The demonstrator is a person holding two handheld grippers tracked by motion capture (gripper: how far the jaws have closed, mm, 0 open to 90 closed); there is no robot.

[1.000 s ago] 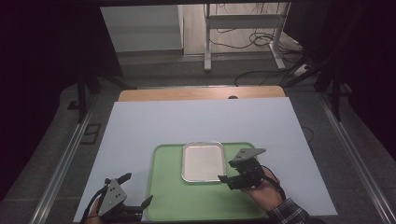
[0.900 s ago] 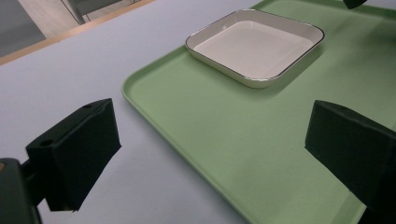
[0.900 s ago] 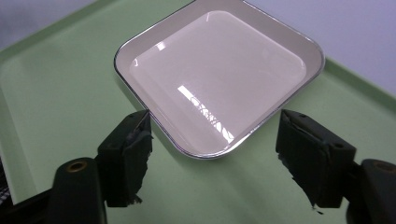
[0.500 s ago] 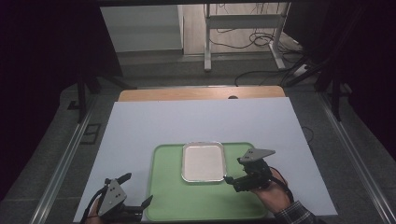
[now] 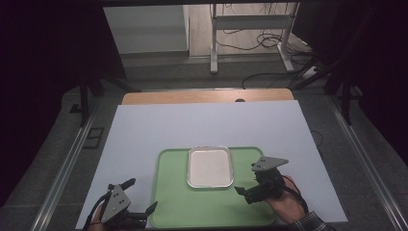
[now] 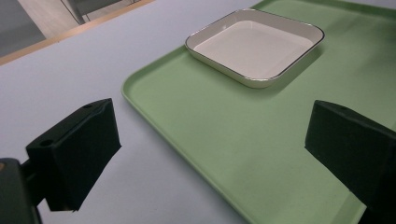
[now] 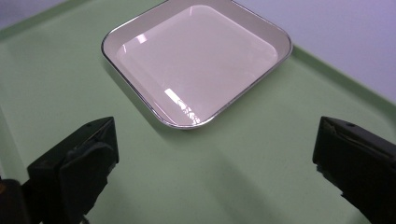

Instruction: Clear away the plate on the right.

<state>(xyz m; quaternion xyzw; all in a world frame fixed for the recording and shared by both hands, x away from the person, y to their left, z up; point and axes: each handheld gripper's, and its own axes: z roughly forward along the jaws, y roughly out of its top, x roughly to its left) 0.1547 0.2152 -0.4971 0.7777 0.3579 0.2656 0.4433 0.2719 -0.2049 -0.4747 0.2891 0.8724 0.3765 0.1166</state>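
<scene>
A green tray [image 5: 211, 202] lies on a pale table cover [image 5: 202, 125], near the person's edge of the table. The tray is a smooth, matte rectangle with rounded corners and a low raised lip. A white dish [image 5: 210, 167] sits inside it, against the tray's far edge and a little right of its middle. The dish is a shallow rounded rectangle, glossy, with a thin dark rim, and it holds nothing. The rest of the tray is bare.

The right gripper [image 5: 255, 188] hovers over the tray's right part, just beside the dish's near right corner. Its black jaws stand wide apart and hold nothing. A second ago it was closer to the dish; it has since drawn back toward the tray's near right corner.

The left gripper [image 5: 139, 204] rests at the tray's near left corner, one jaw over the table cover and one over the tray. Its jaws are also wide apart and hold nothing, and it has not moved.
</scene>
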